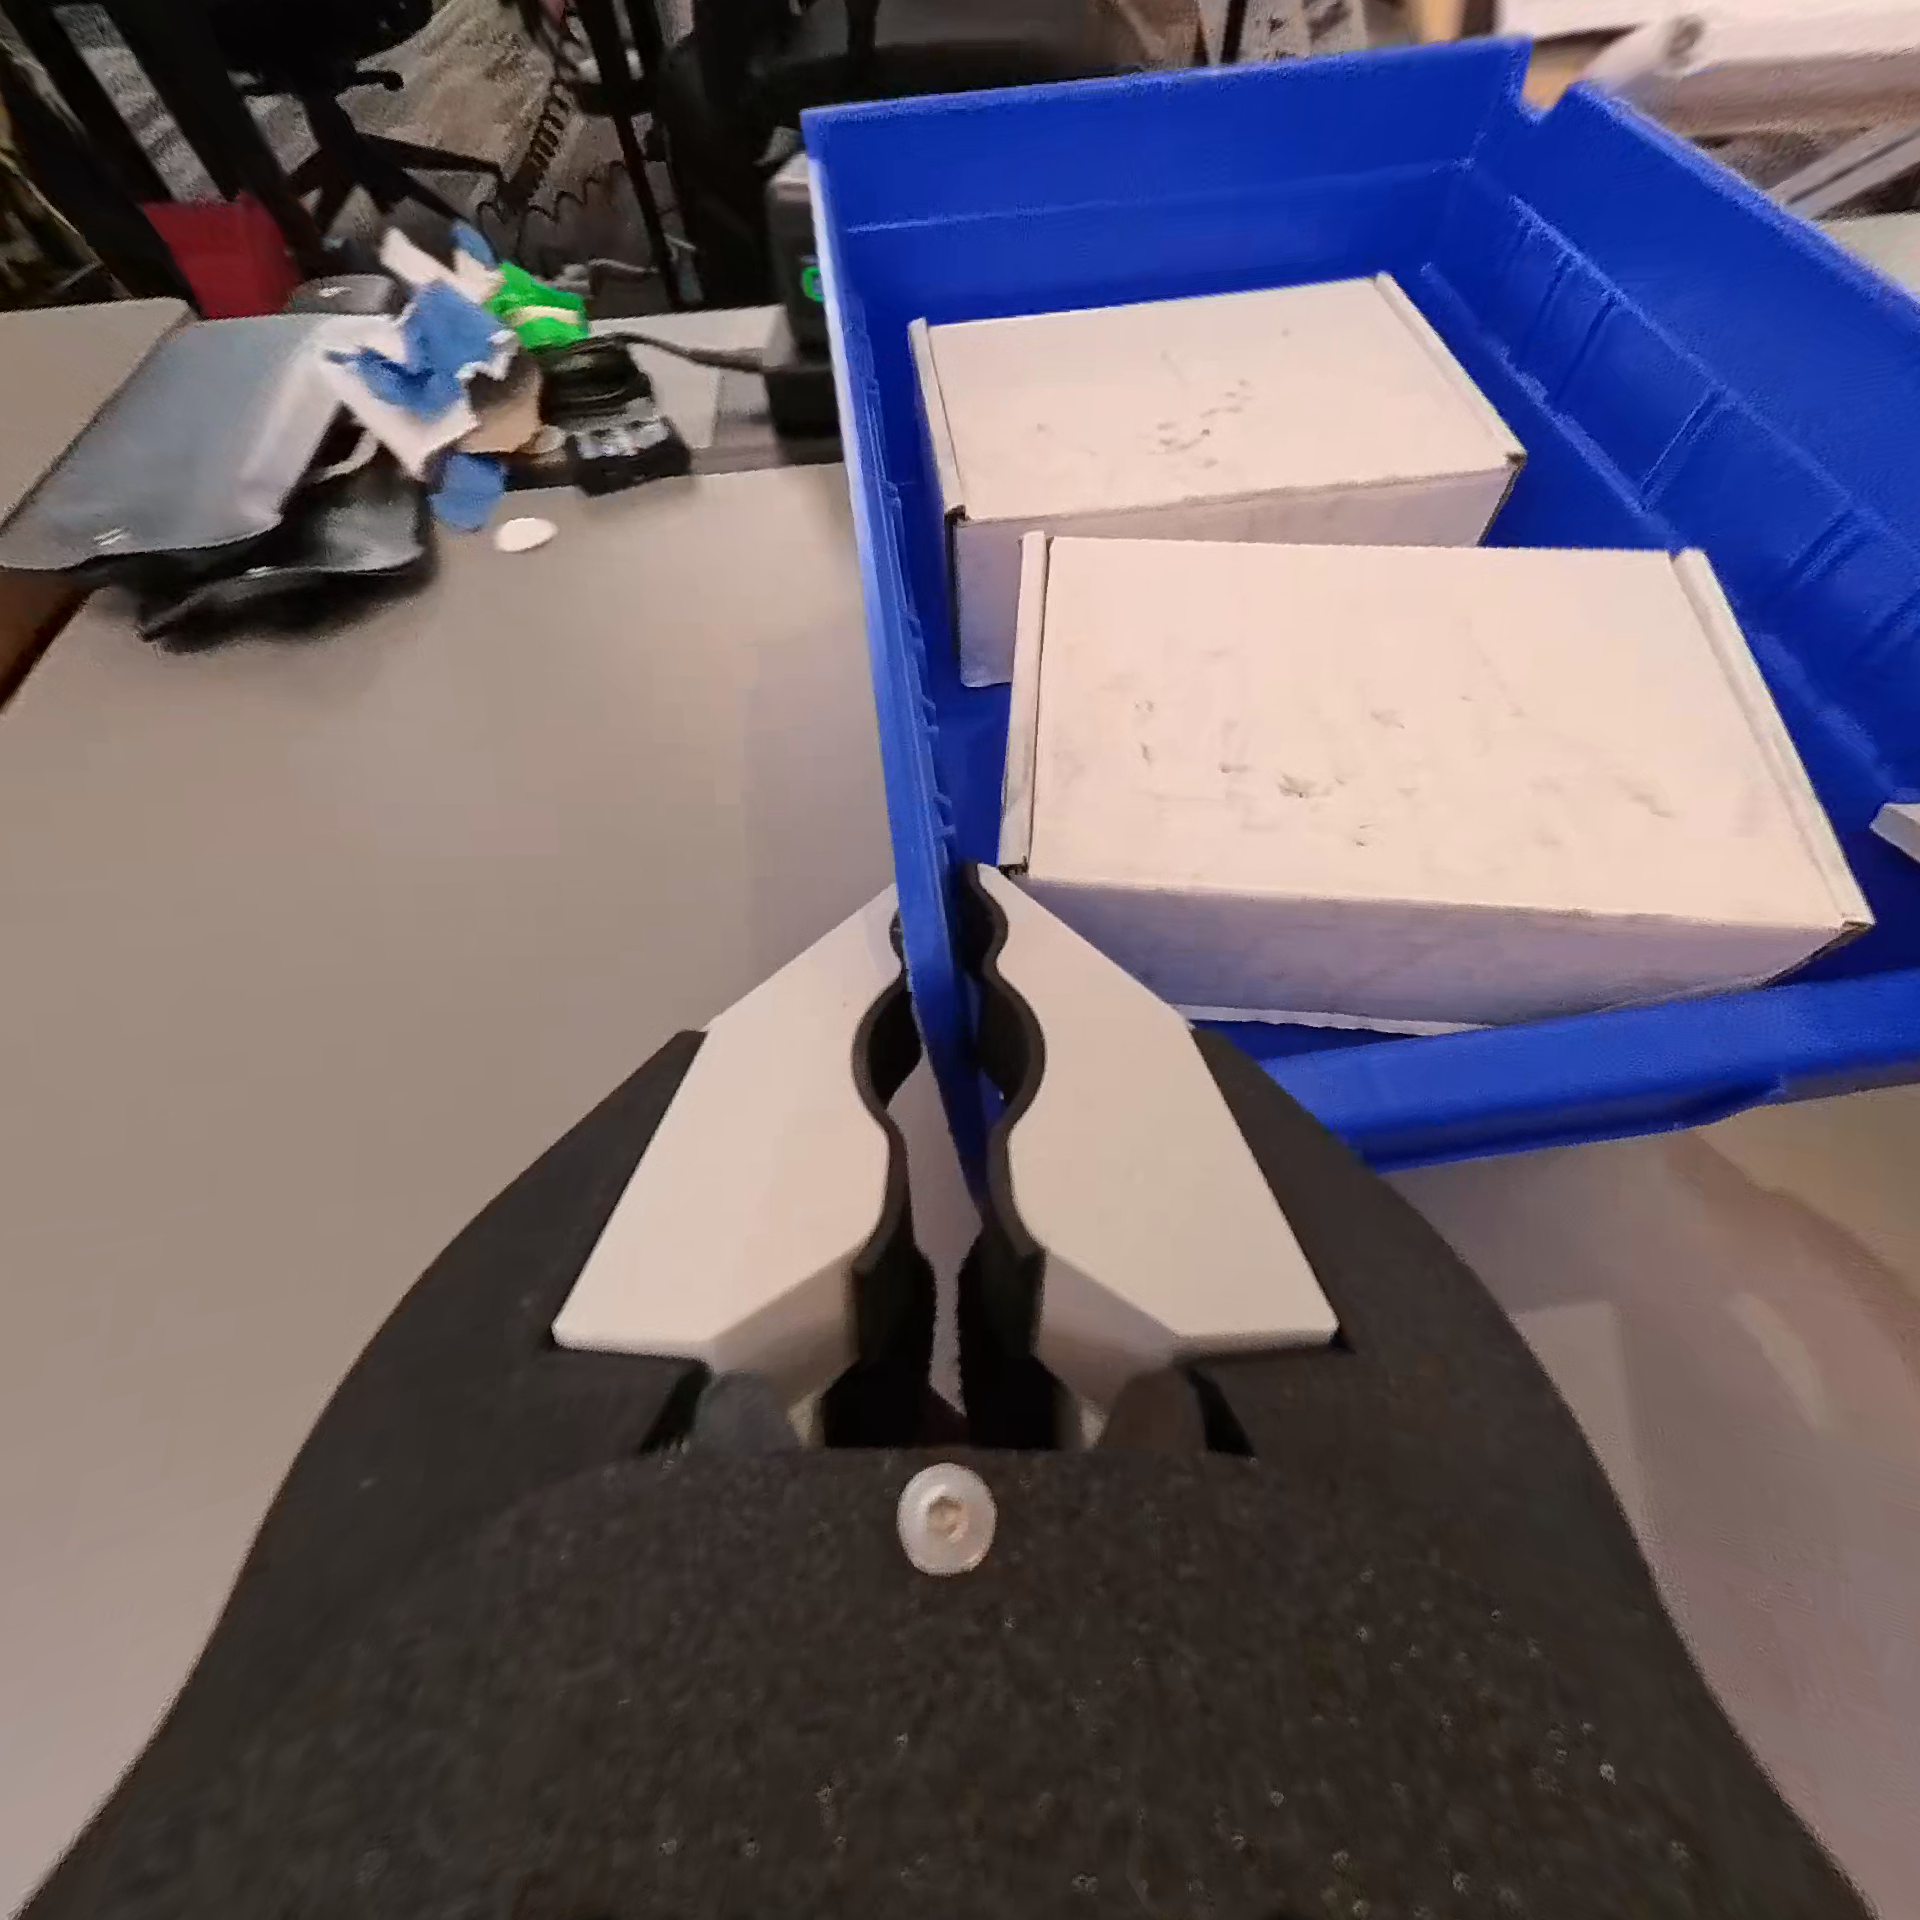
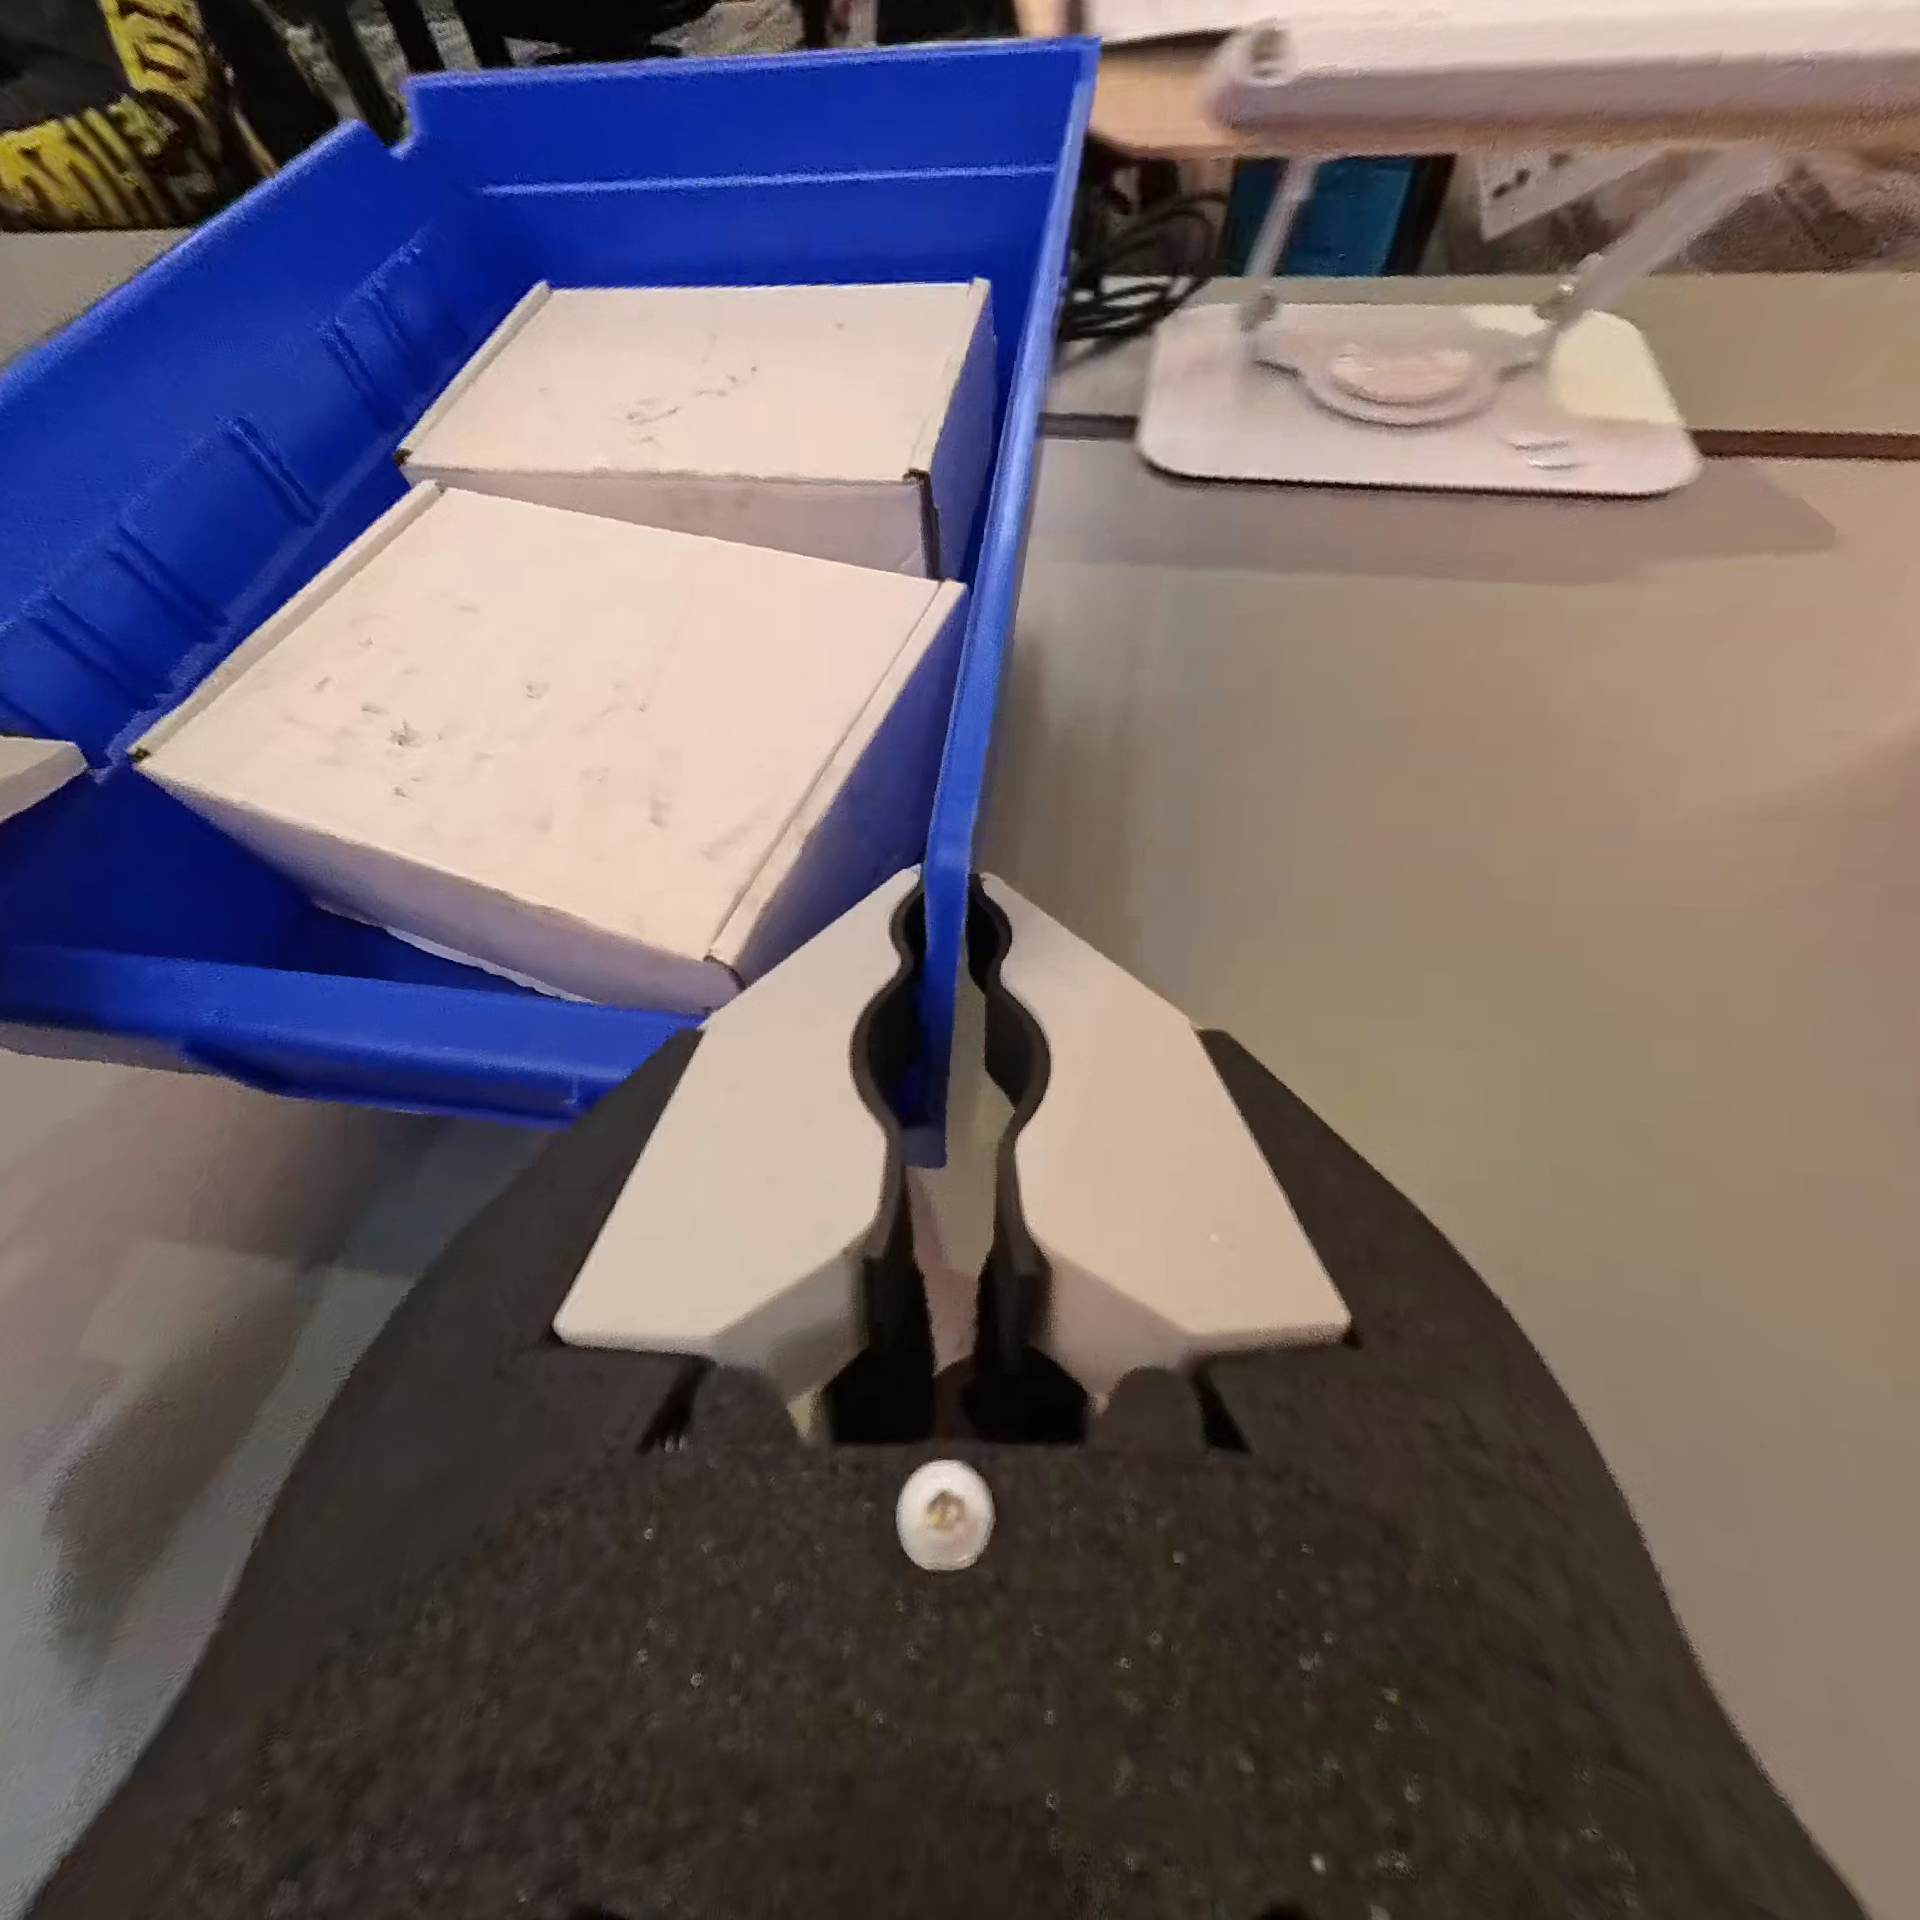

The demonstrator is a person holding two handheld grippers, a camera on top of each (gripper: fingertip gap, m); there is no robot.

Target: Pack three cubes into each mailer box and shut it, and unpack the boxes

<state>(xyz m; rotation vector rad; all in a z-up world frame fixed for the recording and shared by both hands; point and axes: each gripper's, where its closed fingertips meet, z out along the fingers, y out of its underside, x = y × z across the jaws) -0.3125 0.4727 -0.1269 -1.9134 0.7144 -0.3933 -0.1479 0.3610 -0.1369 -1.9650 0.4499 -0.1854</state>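
Grippers left (image 1: 940, 914) and right (image 2: 948, 899) clamp opposite walls of blue bin (image 1: 1662, 343) holding mailer boxes (image 1: 1403, 727).

A third white mailer box (image 1: 1899, 844) is cut off at the picture's edge, only a corner showing. The closed mailer boxes (image 1: 1392, 727) hide their contents. The far clutter (image 1: 436, 364) is blurred.

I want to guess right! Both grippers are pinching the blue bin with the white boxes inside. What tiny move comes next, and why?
Probably lift both grippers evenly. The left gripper and the right gripper are each shut on a side wall of the bin. The two boxes lie shut but loose inside, so uneven lifting could slide them.
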